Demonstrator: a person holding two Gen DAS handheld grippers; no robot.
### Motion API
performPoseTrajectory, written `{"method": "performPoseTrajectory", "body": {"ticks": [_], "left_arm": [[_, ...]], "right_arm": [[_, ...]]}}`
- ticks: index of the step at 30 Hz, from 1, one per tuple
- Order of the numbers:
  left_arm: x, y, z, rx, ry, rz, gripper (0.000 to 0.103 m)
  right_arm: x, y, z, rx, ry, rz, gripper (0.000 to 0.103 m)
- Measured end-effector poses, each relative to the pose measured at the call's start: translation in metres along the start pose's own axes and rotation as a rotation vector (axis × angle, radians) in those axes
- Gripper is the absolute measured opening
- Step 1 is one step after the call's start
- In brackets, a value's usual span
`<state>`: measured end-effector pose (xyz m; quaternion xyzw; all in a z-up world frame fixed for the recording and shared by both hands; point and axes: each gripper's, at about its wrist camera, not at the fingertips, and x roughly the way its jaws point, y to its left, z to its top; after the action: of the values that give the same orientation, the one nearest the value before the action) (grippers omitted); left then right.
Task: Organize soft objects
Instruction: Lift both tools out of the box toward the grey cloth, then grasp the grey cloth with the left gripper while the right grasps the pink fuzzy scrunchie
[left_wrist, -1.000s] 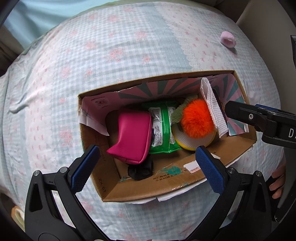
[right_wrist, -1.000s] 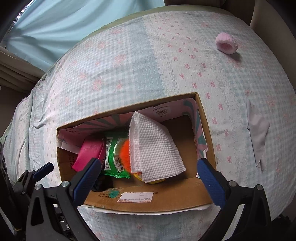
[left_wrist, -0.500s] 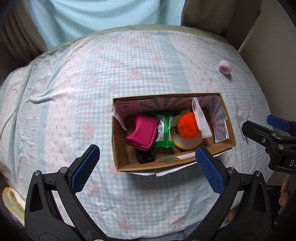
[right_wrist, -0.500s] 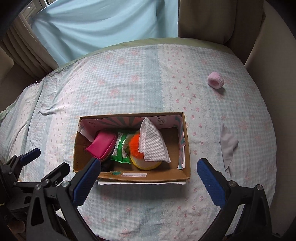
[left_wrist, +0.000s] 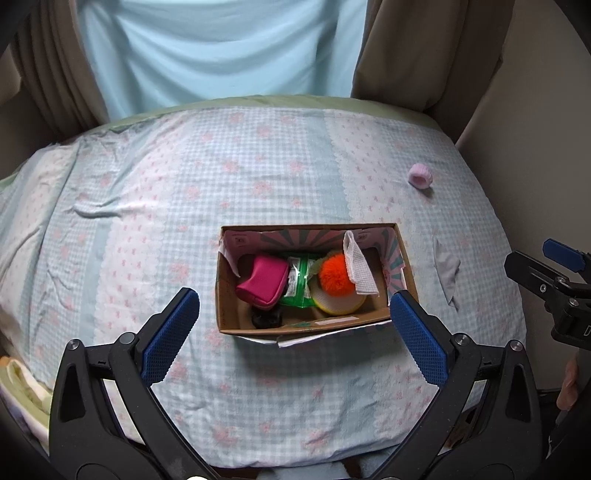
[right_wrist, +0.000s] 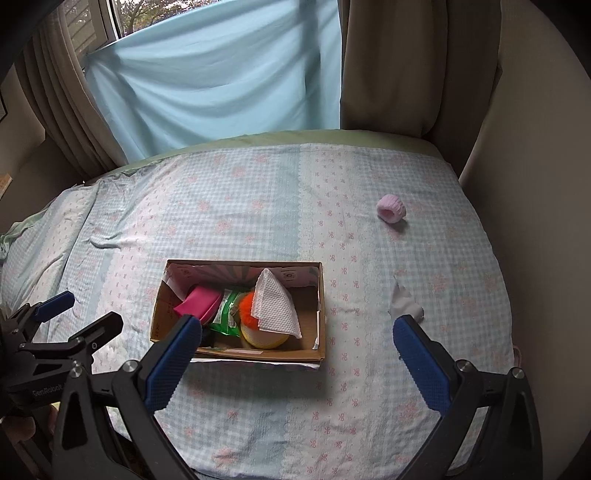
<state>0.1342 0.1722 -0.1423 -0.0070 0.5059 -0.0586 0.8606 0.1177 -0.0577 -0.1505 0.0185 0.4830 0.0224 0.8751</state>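
left tongs (left_wrist: 295, 317): held apart, empty, above the bed (left_wrist: 184, 206) | right tongs (right_wrist: 297, 341): held apart, empty | cardboard box (left_wrist: 369, 323): set on the bed, filled with pink pouch (left_wrist: 263, 285), green packet (left_wrist: 297, 282), orange pom-pom (left_wrist: 332, 277), white cloth (left_wrist: 360, 273) | pink knit ring (right_wrist: 391, 208) and grey cloth (right_wrist: 404, 301): left on the bed right of the box.

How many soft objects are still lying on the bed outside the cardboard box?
2. A pink knitted ring lies far beyond the cardboard box, to its right. A grey cloth lies flat beside the box's right side. Others may be hidden beyond the picture edges.
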Motion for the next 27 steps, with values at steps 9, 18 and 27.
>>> {"method": "performPoseTrajectory", "body": {"ticks": [9, 18, 27], "left_arm": [[-0.024, -0.069, 0.000, -0.032, -0.061, 0.038, 0.103], [-0.029, -0.161, -0.002, -0.104, -0.090, 0.066, 0.103], [-0.015, -0.230, 0.011, -0.071, -0.117, 0.025, 0.103]], "right_arm": [[-0.029, -0.085, 0.007, -0.041, -0.059, 0.045, 0.103], [-0.037, -0.164, 0.030, -0.094, -0.087, 0.047, 0.103], [-0.012, -0.220, 0.079, -0.129, -0.142, 0.130, 0.103]]}}
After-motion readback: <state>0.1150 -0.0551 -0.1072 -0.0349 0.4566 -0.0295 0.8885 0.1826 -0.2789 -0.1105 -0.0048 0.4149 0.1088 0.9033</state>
